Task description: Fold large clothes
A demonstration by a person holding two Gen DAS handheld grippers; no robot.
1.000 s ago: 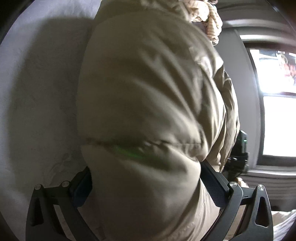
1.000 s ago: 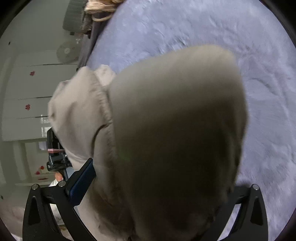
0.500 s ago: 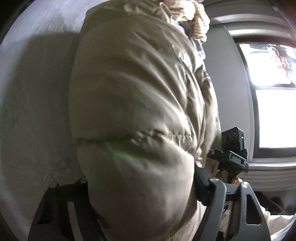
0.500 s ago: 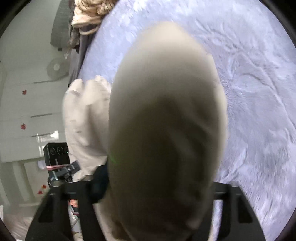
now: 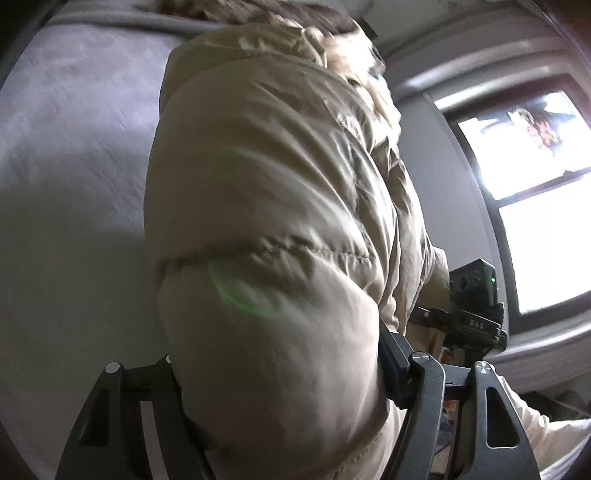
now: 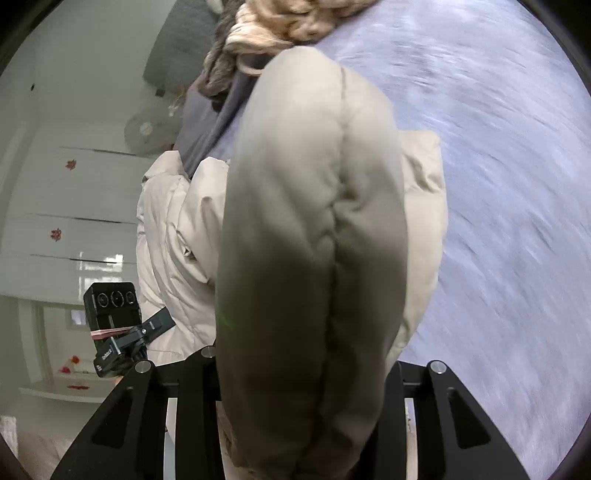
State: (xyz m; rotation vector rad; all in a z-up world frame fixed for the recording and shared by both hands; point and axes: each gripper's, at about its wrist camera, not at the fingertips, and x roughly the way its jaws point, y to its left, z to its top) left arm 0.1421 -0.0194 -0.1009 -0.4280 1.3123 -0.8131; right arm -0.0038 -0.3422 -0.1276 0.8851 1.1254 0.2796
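A puffy beige jacket (image 5: 266,177) fills the left wrist view, bunched thick between the fingers of my left gripper (image 5: 280,362), whose pads press into it on both sides. In the right wrist view another thick fold of the jacket (image 6: 314,221) stands between the fingers of my right gripper (image 6: 303,365). Its jaws are closing and squeeze the padding. The jacket hangs raised above the grey-lilac bed cover (image 6: 509,192). Each view shows the other gripper's camera at the jacket's far side (image 5: 476,295) (image 6: 110,306). The fingertips are hidden by fabric.
A heap of cream knitwear and grey clothes (image 6: 280,29) lies at the bed's far end. A bright window (image 5: 535,206) stands to the right in the left wrist view. White wardrobe doors (image 6: 55,192) and a fan (image 6: 144,129) stand beyond the bed's left side.
Both grippers narrowed onto the jacket's folds and rose with it away from the bed. The bed cover now streaks with motion blur and more of the room shows.
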